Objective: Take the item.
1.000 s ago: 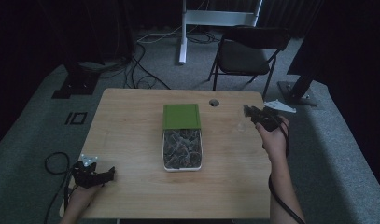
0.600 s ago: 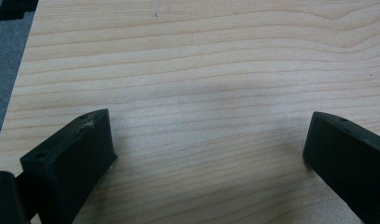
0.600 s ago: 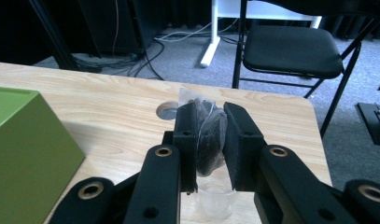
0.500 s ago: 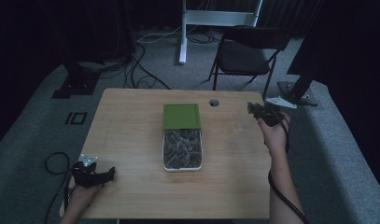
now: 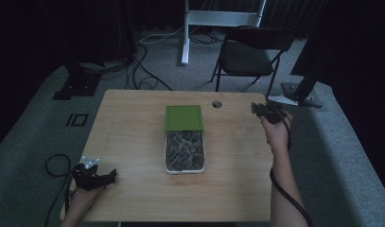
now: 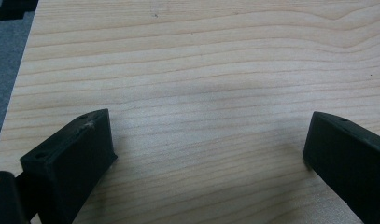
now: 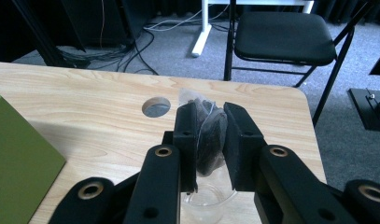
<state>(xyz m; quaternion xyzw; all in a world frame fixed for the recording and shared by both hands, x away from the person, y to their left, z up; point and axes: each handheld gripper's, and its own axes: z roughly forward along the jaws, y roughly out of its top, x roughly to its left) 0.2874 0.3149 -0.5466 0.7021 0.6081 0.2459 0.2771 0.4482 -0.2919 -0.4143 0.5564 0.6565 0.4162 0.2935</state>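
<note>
We are seeing the left gripper (image 5: pixel 106 178) resting at the near left corner of the table (image 5: pixel 133 127), jaws spread wide over bare wood, holding nothing. At mid-table a white tray (image 5: pixel 184 169) of dark packets is sitting just in front of a green box (image 5: pixel 183 117). The right gripper (image 7: pixel 209 128) is pinching a dark sachet (image 7: pixel 207 135) in clear wrap, jaws nearly closed, above a clear glass cup (image 7: pixel 207 199). In the high view that cup (image 5: pixel 245 124) is showing only faintly. We are reading no writing anywhere.

Dim, murky high view; both close views brighter, softly shadowed.
</note>
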